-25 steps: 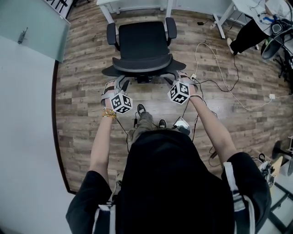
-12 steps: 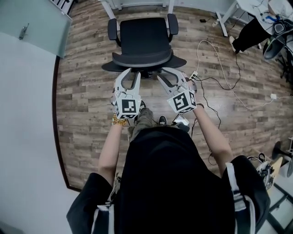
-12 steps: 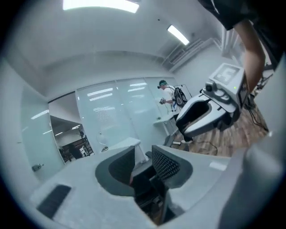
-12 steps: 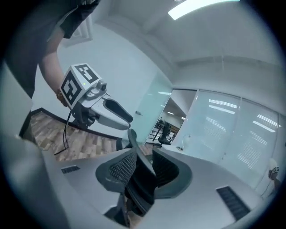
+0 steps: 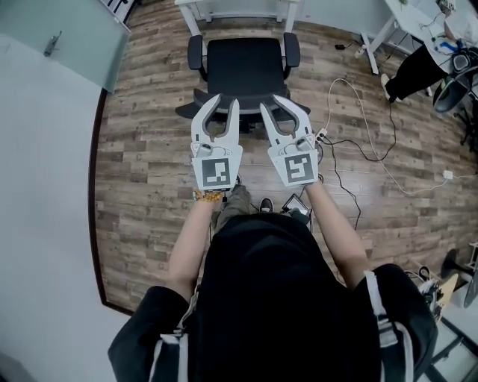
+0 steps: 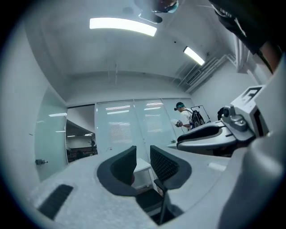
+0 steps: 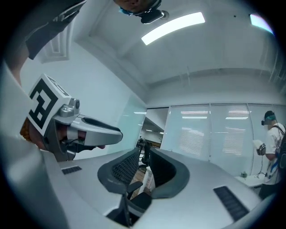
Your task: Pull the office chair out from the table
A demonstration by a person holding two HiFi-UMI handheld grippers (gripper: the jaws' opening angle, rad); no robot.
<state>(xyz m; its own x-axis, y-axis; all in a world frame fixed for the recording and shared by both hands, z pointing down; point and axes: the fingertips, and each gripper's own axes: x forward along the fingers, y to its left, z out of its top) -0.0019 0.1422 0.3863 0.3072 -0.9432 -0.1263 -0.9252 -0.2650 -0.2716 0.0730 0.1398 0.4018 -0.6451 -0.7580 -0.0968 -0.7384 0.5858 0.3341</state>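
The black office chair [image 5: 246, 67] (two armrests) is seen near the white table [image 5: 192, 19]; left gripper [image 5: 224, 102] and right gripper [image 5: 272, 102], jaws just closing, are held apart, empty.

Black office chair [image 5: 246, 67]: the bare wooden floor [image 5: 142, 149] to its left gives free passage. A white bench [image 5: 191, 19] stands close behind its far side. Loose cables [image 5: 345, 142] cross the floor to its right.
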